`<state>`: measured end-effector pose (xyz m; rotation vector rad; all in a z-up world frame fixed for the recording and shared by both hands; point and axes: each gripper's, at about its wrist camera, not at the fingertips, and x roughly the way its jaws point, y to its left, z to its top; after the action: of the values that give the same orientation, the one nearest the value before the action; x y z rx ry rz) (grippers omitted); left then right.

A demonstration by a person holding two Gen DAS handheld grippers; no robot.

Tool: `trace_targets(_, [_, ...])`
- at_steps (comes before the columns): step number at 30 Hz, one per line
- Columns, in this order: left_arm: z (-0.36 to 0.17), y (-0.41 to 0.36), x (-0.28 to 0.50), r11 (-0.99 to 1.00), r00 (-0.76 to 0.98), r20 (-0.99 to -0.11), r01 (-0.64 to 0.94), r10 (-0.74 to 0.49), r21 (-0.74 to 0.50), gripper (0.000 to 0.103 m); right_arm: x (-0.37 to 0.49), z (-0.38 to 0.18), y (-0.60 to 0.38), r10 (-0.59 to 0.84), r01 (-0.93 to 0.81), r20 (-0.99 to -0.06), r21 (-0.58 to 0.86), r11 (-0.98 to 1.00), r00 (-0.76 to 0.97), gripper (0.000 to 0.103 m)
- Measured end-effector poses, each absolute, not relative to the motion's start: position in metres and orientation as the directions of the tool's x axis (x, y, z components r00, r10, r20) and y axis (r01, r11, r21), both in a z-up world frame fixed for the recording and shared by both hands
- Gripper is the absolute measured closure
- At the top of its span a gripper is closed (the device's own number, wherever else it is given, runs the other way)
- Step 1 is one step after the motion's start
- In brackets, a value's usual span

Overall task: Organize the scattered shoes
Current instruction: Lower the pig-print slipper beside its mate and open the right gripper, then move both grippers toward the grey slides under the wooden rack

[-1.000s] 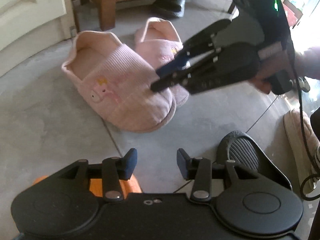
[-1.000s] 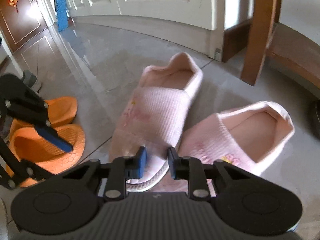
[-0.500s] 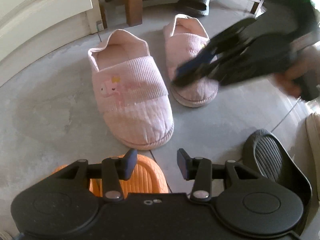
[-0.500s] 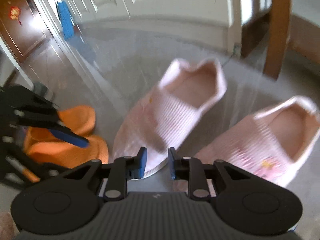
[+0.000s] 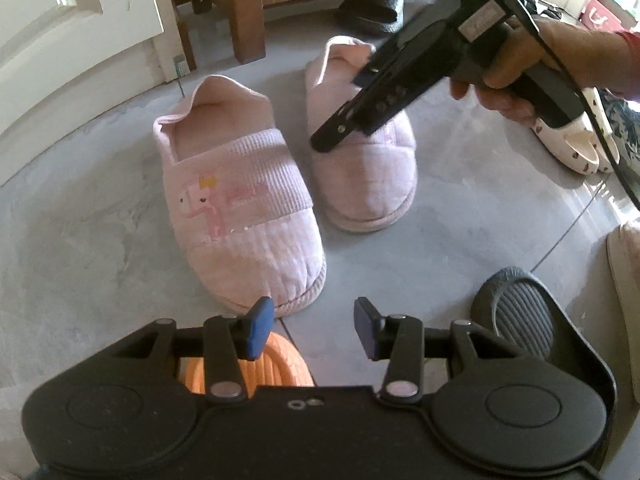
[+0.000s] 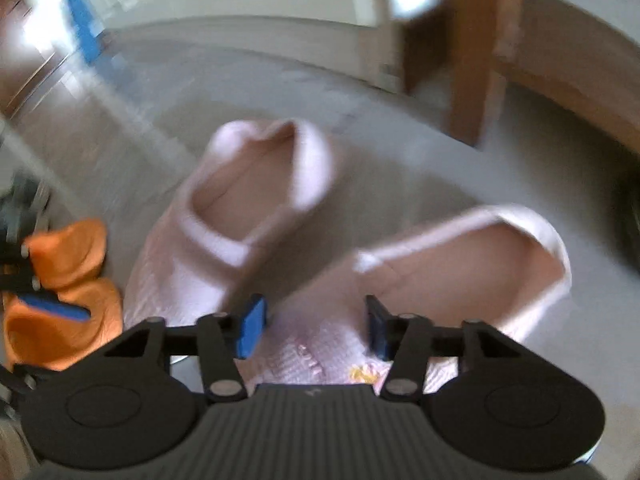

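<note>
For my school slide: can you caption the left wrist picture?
Two pink slippers side by side on the grey floor, right gripper above one, jaws opening.

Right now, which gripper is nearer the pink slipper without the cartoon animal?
Right. The right gripper hangs over that slipper, its fingers opening; the left gripper sits back by the cartoon slipper's toe.

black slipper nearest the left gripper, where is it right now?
Left wrist view, lower right: the black slipper lies on the grey floor, just right of the left gripper.
</note>
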<state>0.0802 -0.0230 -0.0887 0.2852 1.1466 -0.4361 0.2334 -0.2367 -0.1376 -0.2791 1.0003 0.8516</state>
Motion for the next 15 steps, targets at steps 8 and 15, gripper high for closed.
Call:
trace_targets(8, [-0.086,-0.02,0.082,0.868,0.318,-0.924,0.495,-0.213,-0.03,0.06,0.197,-0.133,-0.209,0.562,-0.951,-0.803,-0.019,0.308,0.198,0.055])
trace_targets(15, [-0.055,-0.04,0.086,0.809,0.437,-0.861,0.585,-0.262,0.051,0.06,0.185,-0.127,-0.237,0.61,-0.953,-0.757,-0.056,0.298,0.235,0.054])
